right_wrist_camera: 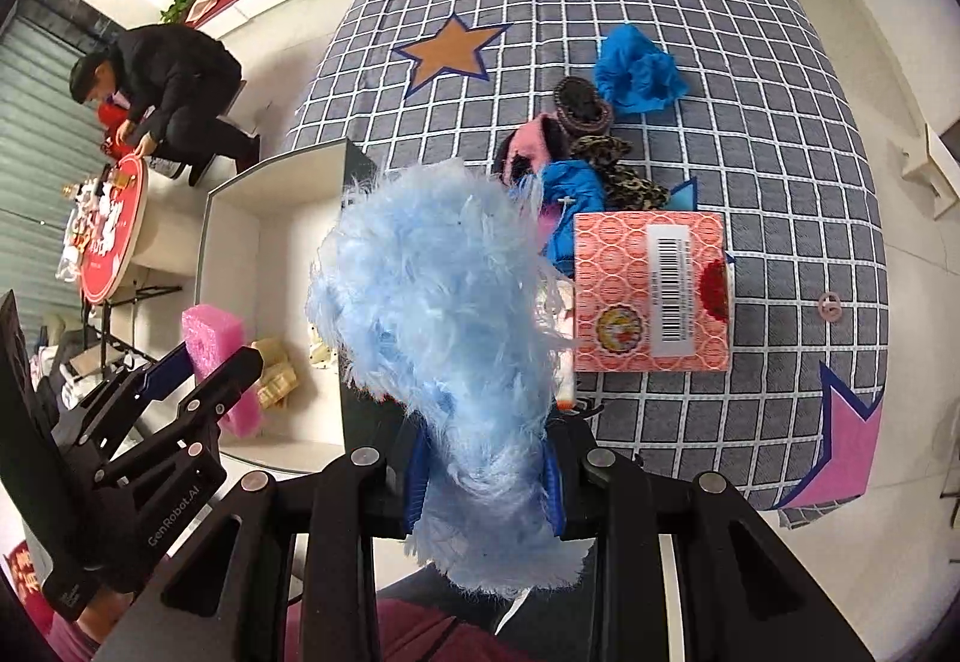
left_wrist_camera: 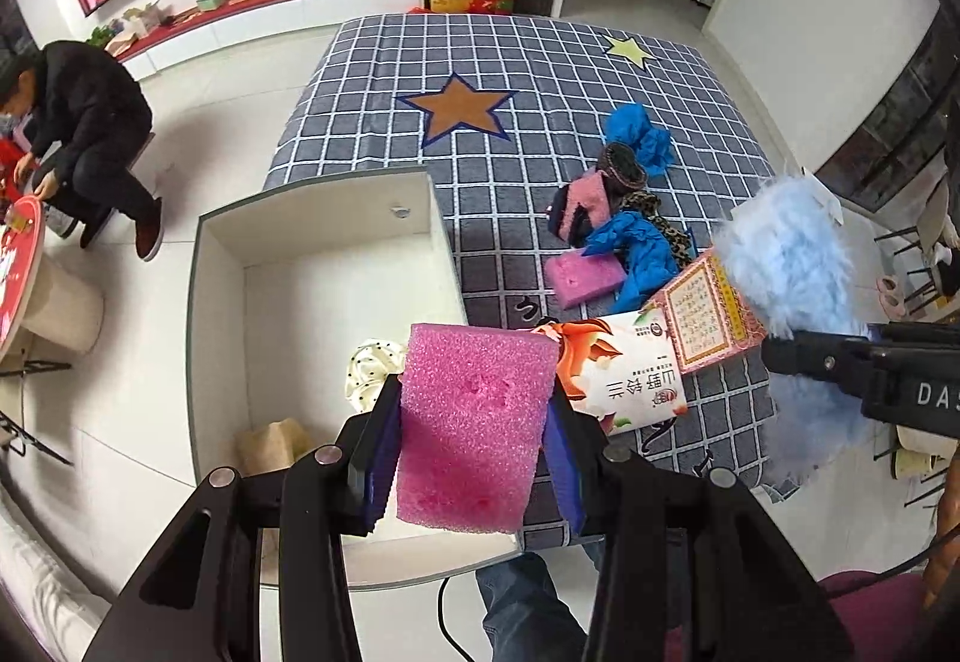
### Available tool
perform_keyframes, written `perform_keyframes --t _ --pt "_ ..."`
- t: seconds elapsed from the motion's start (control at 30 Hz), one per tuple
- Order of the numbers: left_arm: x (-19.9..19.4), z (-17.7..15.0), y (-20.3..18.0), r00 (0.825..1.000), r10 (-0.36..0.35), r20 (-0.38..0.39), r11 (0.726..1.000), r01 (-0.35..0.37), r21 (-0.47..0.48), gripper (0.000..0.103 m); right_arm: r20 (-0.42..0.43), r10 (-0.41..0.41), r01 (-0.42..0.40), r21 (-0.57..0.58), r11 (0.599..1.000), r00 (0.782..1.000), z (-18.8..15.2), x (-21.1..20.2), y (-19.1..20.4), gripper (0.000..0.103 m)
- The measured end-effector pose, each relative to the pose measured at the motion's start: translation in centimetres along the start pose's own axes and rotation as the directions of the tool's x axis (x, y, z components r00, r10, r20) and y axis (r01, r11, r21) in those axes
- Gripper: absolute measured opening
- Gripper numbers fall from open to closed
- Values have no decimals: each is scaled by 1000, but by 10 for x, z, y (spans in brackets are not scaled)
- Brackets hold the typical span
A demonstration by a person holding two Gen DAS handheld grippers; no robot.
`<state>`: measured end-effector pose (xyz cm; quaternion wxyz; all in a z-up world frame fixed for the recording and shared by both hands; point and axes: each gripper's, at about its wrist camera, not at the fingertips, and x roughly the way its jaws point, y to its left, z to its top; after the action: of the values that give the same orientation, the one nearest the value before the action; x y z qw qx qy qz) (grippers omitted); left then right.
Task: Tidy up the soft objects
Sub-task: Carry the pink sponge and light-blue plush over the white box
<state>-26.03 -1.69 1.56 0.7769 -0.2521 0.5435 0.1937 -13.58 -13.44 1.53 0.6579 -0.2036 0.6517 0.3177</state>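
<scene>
My left gripper [left_wrist_camera: 474, 422] is shut on a pink foam sponge [left_wrist_camera: 474, 422], held above the near right corner of a white open box [left_wrist_camera: 210, 272]. In the right wrist view the same sponge [right_wrist_camera: 210, 326] shows at the left over the box [right_wrist_camera: 234, 218]. My right gripper [right_wrist_camera: 486, 476] is shut on a fluffy light-blue soft thing [right_wrist_camera: 432, 290], also seen at the right of the left wrist view as the blue fluff [left_wrist_camera: 786, 266]. Inside the box lie a spotted cream cloth [left_wrist_camera: 372, 368] and a tan piece [left_wrist_camera: 273, 443].
On the grey checked mat [left_wrist_camera: 510, 62] lie a second pink sponge [left_wrist_camera: 585, 278], blue crumpled bags [left_wrist_camera: 639, 134], a pink-and-dark slipper [left_wrist_camera: 579, 206], a leopard cloth [left_wrist_camera: 666, 230], a pink printed box [right_wrist_camera: 651, 290] and a white packet [left_wrist_camera: 624, 368]. A person [left_wrist_camera: 90, 134] crouches at the left.
</scene>
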Motion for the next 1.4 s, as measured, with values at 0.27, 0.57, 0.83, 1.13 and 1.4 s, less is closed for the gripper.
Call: perform_keyframes --t 0.27,0.57,0.83,1.13,1.4 --pt "-7 -5 19 1000 19 19 998 -18 -59 47 3 -3 3 -44 999 1000 3 -2 18 32" --pt "-1 -21 56 998 54 -18 981 -56 -187 47 -48 -9 2 -138 990 999 12 16 45 32" --pt "11 -36 80 996 71 -61 960 -85 -265 47 -93 -29 7 -235 972 995 17 33 75 32" --pt "30 -44 99 988 88 -124 944 -122 -306 47 -141 -43 -3 -308 951 989 23 57 105 32" --pt "46 -41 105 984 95 -154 939 -139 -314 47 -153 -51 -9 -368 930 987 34 73 137 32"
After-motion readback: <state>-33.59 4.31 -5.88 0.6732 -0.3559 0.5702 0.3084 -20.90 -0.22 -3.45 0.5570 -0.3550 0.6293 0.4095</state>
